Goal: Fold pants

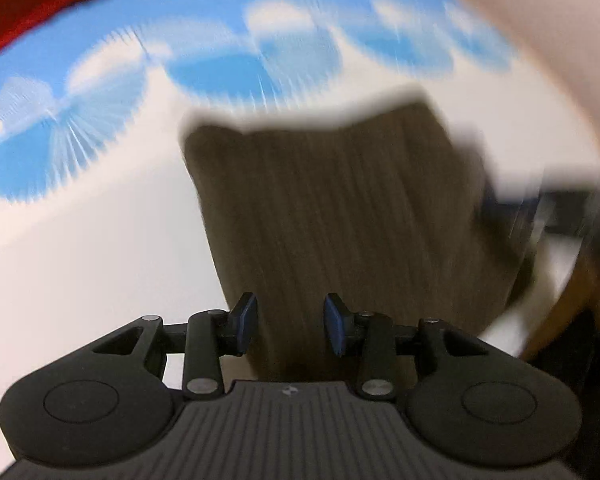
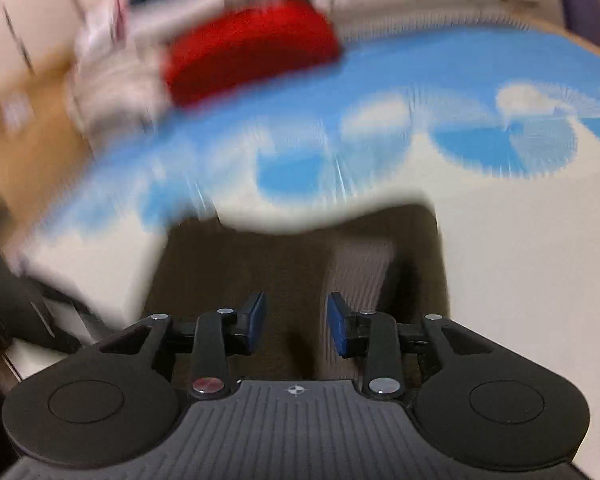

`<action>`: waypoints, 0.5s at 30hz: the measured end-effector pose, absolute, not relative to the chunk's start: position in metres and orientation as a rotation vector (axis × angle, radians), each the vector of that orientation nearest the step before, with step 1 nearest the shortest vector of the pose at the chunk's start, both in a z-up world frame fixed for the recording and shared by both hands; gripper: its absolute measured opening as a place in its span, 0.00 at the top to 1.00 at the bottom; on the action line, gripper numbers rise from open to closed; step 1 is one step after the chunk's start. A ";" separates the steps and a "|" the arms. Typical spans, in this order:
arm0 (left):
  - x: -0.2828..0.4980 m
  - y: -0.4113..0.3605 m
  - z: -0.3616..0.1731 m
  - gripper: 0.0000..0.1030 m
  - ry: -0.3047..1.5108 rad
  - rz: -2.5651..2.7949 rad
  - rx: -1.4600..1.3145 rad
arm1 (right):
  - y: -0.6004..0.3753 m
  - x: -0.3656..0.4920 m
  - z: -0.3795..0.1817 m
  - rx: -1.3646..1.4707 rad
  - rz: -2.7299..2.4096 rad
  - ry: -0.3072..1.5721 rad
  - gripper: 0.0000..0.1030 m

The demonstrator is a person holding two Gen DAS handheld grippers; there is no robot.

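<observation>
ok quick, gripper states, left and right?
Left gripper: open, pads apart over the brown pants, not pinching them.
Right gripper: open, pads apart above the pants, nothing held.

No legible text, labels, nos. or signs, both views blurred

Bare white-and-blue bedspread (image 2: pixel 520 240) lies open around the brown pants (image 2: pixel 292 264); a red cloth (image 2: pixel 252 48) blocks its far edge.

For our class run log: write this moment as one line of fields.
task: fold pants | pants: brown, on blue-white cloth | left tool: open | right tool: open | frames: blurred
</observation>
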State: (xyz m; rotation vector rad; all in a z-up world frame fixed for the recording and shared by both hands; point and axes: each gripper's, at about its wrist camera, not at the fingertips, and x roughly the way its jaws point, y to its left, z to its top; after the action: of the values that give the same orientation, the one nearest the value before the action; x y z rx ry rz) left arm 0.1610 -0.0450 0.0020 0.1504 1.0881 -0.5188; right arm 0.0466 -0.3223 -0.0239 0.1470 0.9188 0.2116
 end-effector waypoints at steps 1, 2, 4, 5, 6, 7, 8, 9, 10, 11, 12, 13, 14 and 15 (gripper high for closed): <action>0.167 -0.041 0.010 0.59 1.041 -0.489 0.099 | -0.320 0.047 -0.027 0.117 0.201 0.927 0.67; 0.174 -0.037 0.016 0.62 0.994 -0.446 0.061 | -0.318 0.047 -0.026 0.100 0.210 0.914 0.67; 0.181 -0.038 0.021 0.73 0.925 -0.404 0.040 | -0.319 0.045 -0.024 0.100 0.219 0.911 0.67; 0.185 -0.040 0.020 0.82 0.908 -0.404 0.040 | -0.320 0.045 -0.025 0.111 0.222 0.909 0.67; 0.189 -0.044 0.019 0.84 0.906 -0.403 0.048 | -0.323 0.047 -0.025 0.120 0.228 0.906 0.67; 0.192 -0.049 0.015 0.85 0.907 -0.400 0.065 | -0.325 0.047 -0.024 0.131 0.235 0.901 0.67; 0.198 -0.053 0.009 0.88 0.913 -0.385 0.092 | -0.327 0.046 -0.023 0.145 0.243 0.893 0.67; 0.205 -0.053 0.000 0.88 0.926 -0.357 0.113 | -0.329 0.046 -0.020 0.162 0.250 0.877 0.67; 0.210 -0.056 -0.009 0.88 0.949 -0.335 0.116 | -0.332 0.045 -0.017 0.180 0.258 0.849 0.66; 0.215 -0.057 -0.016 0.88 0.973 -0.316 0.109 | -0.334 0.042 -0.014 0.195 0.261 0.820 0.66; 0.219 -0.058 -0.021 0.88 0.984 -0.308 0.101 | -0.336 0.041 -0.011 0.208 0.262 0.798 0.66; 0.223 -0.059 -0.025 0.88 0.989 -0.303 0.098 | -0.337 0.041 -0.009 0.219 0.256 0.777 0.64; 0.230 -0.060 -0.030 0.87 0.998 -0.296 0.103 | -0.338 0.042 -0.008 0.221 0.239 0.762 0.62; 0.235 -0.061 -0.034 0.87 1.006 -0.286 0.107 | -0.338 0.045 -0.008 0.213 0.220 0.759 0.59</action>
State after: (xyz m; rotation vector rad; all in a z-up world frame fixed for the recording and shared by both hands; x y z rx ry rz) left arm 0.2350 -0.0610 -0.0337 0.1074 1.0055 -0.2863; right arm 0.0447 -0.3376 -0.0084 0.2128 0.7590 0.2204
